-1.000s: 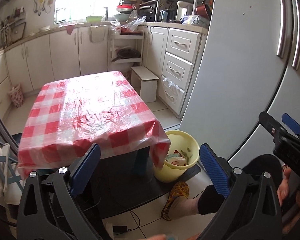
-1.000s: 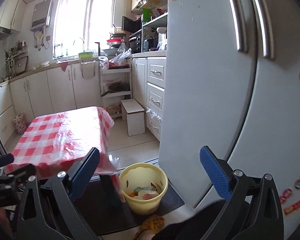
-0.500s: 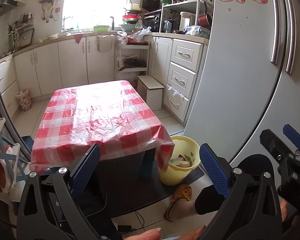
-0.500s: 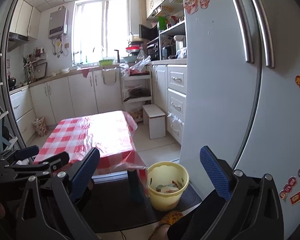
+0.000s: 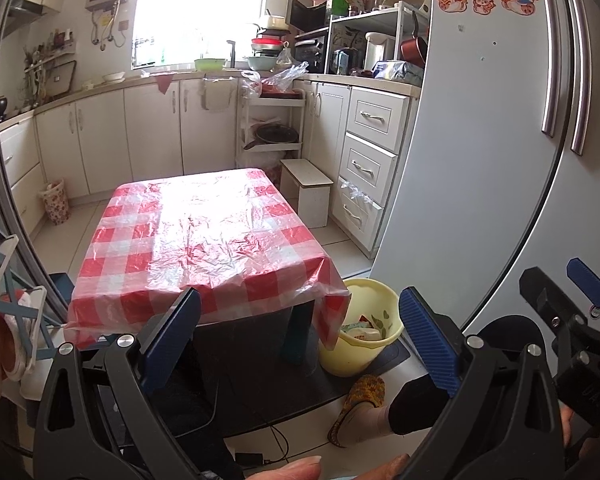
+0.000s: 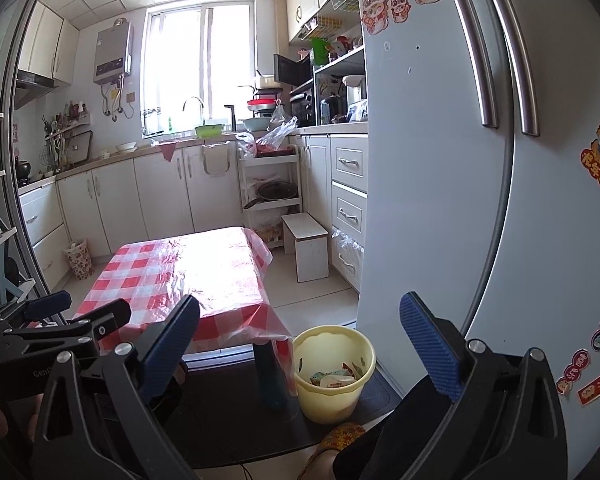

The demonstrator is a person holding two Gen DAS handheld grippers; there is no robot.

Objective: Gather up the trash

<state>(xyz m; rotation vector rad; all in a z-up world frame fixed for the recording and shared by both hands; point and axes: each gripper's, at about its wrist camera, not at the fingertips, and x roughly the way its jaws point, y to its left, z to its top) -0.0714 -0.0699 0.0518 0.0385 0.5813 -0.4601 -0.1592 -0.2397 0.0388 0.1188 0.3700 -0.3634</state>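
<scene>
A yellow trash bin (image 5: pixel 360 336) stands on the floor by the table's near right corner, with wrappers and a carton inside (image 6: pixel 332 378); it shows in the right wrist view too (image 6: pixel 332 376). The low table (image 5: pixel 204 240) has a red-and-white checked cloth under clear plastic, with nothing on top. My left gripper (image 5: pixel 300 344) is open and empty, held back from the table. My right gripper (image 6: pixel 300 344) is open and empty, above and behind the bin. The right gripper shows at the right edge of the left wrist view (image 5: pixel 572 300).
A large fridge (image 6: pixel 440 160) stands at the right. White cabinets and drawers (image 5: pixel 372 168) line the far wall and right side. A small white stool (image 5: pixel 308 192) and a rack (image 5: pixel 272 128) stand beyond the table. A person's slippered foot (image 5: pixel 360 404) is beside the bin on a dark mat.
Both grippers have risen and pulled back from the table and bin, so more of the kitchen shows. Both stay open and empty.
</scene>
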